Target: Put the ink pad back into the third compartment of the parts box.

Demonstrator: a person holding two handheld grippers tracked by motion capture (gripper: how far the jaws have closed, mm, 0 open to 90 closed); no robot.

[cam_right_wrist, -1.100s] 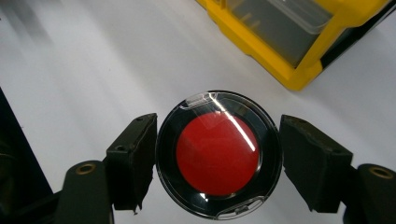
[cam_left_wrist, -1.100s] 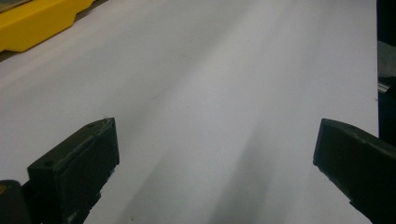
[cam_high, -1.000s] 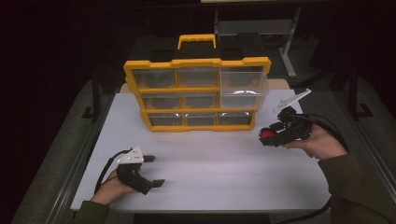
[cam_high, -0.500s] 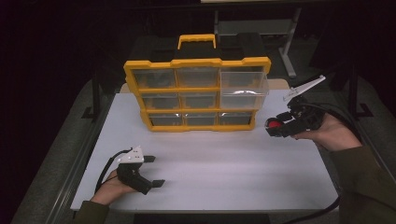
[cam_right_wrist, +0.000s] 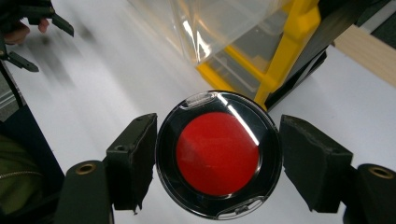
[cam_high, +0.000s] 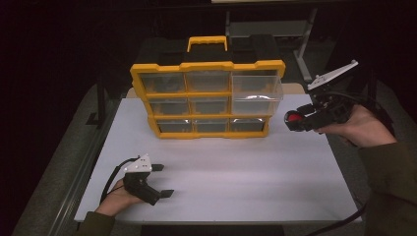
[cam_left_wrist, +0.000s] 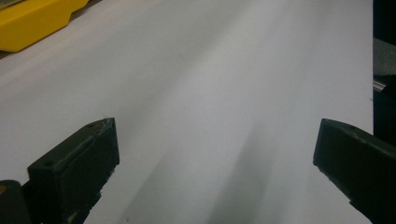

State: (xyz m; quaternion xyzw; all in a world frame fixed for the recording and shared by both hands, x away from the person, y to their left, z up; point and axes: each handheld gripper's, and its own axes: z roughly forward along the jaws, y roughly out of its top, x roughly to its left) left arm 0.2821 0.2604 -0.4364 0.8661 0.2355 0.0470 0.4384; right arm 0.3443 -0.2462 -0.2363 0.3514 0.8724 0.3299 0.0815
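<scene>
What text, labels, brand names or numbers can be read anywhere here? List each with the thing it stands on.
None can be read.
Round red compact, held in the right claw: clear lid, no lettering visible.
Yellow drawer organizer: frame, handle and clear drawers show no legible label or brand.
Left claw and white table: plain, no markings.

The room is dark around the lit white bench (cam_high: 255,187). Overhead light glares off the clear drawers (cam_high: 255,91) and streaks the round compact (cam_right_wrist: 218,155). Soft shadows trail under the left gripper (cam_left_wrist: 215,163); the pictures are grainy.
</scene>
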